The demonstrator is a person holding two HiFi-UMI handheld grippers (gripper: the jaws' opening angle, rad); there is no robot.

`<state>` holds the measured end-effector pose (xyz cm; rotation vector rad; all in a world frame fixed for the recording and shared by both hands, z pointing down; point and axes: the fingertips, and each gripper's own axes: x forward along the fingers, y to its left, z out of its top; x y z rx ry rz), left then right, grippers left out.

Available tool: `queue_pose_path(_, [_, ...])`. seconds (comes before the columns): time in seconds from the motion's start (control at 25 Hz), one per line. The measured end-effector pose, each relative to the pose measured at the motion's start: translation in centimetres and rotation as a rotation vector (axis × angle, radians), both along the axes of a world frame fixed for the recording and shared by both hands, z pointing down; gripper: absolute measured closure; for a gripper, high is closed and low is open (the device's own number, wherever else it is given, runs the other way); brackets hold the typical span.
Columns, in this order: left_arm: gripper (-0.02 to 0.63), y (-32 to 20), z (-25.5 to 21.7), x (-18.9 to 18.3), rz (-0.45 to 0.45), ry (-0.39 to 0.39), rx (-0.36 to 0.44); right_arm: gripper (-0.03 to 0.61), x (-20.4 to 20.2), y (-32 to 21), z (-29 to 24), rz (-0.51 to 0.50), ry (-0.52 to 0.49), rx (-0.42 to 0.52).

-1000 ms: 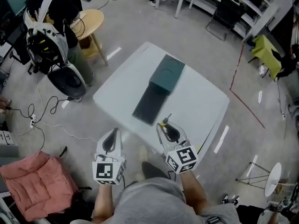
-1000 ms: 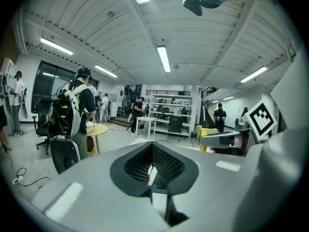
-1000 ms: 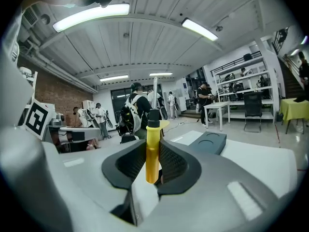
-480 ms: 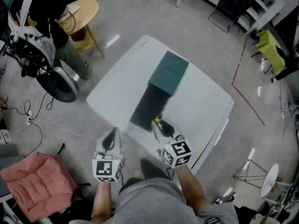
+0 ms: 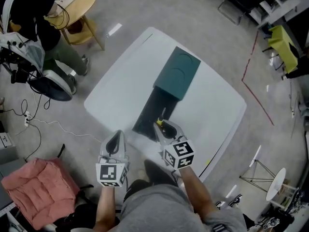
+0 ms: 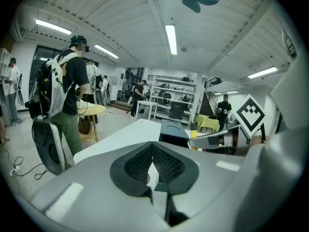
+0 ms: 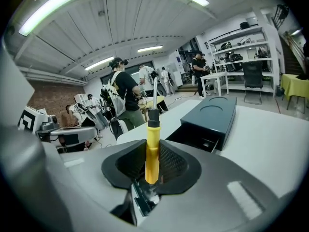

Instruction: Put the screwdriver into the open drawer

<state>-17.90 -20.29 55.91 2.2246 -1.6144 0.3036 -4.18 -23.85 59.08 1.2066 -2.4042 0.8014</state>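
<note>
Before you stands a white table with rounded corners, turned so one corner points toward you, on a grey floor. Near its middle sits a dark green cabinet. Its drawer is pulled out along the tabletop toward your side, its front end close to the near edge.

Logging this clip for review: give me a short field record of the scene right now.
Table: white, holds a dark box
Drawer: pulled open toward the person
Screwdriver: yellow handle, not yet in drawer
Right gripper: shut on screwdriver, near drawer's front end
Left gripper: shut, empty, by table's near edge
</note>
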Motion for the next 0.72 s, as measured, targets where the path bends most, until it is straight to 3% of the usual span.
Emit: queue_pose_path(0.72, [0.603,-1.6,3.8,0.6,0.001,0.010,-0.079,0.494,-0.6,-0.8,5.8,-0.012,0.021,-0.182])
